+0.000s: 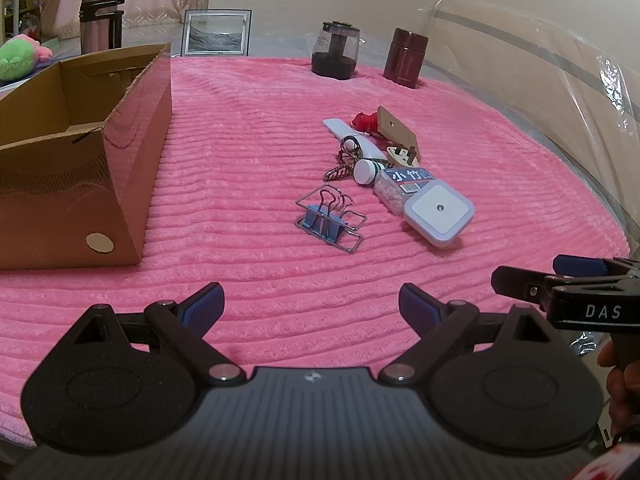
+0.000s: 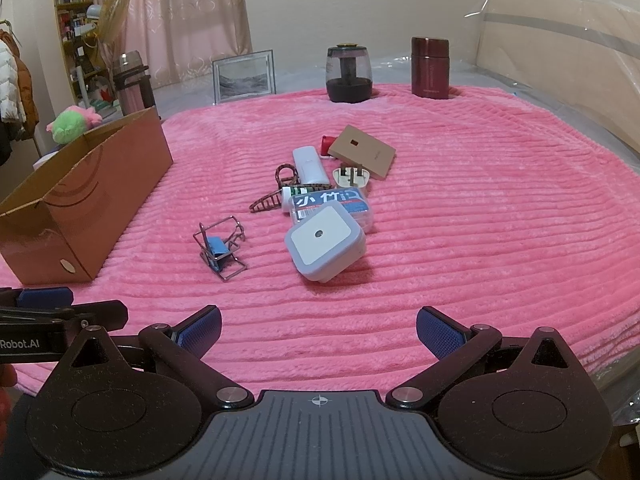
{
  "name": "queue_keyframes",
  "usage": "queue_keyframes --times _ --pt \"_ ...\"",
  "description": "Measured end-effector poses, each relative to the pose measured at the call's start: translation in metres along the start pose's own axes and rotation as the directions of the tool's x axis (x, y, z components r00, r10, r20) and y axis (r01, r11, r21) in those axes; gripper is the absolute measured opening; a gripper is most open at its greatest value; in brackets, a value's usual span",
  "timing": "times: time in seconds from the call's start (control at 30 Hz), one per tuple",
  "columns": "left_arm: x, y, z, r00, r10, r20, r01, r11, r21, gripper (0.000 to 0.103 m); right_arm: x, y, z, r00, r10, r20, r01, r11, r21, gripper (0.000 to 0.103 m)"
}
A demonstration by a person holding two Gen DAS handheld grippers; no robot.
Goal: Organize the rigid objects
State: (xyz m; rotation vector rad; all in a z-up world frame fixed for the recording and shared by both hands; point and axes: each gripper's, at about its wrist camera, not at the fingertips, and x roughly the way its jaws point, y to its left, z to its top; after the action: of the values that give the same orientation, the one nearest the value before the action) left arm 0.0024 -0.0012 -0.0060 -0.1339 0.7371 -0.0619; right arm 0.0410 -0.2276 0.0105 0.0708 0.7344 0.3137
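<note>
Both tongs are seen spread wide with nothing held between them: the left tongs (image 1: pixel 311 304) and the right tongs (image 2: pixel 319 328) are hovered low over the near edge of the pink ribbed blanket (image 1: pixel 248 152), side by side.

The stuff to be sorted is piled loosely mid-blanket. A blue binder clip (image 1: pixel 325 222), wire handles tangled with a second clip, is set a bit apart on the side nearest the cardboard box (image 1: pixel 132 140). Just past it, a white square night light (image 1: pixel 439 211) is leaned against a clear plastic box with a blue label (image 1: pixel 400 186). Behind those a white-capped tube (image 1: pixel 365 172), a brown patterned hair claw (image 1: pixel 340 168), a white plug (image 1: pixel 402 154), a long white case (image 1: pixel 352 138), a tan card (image 1: pixel 398 130) and something small and red (image 1: pixel 364 121) are crowded together, mostly touching.

The cardboard box is parked open-topped at the left, well apart from the pile; its inside is only partly seen.

Along the far edge, a dark glass jar (image 1: pixel 335 50) and a maroon flask (image 1: pixel 406 58) are stood near each other, with a framed picture (image 1: pixel 218 32) further left.
</note>
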Motion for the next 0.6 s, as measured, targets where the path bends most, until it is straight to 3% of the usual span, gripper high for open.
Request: queue_keyframes --times 0.6 --pt "0.026 0.005 0.011 0.999 -0.036 -0.028 0.037 0.999 0.034 0.091 0.017 -0.010 0.003 0.999 -0.024 -0.021 0.024 1.000 -0.013 0.101"
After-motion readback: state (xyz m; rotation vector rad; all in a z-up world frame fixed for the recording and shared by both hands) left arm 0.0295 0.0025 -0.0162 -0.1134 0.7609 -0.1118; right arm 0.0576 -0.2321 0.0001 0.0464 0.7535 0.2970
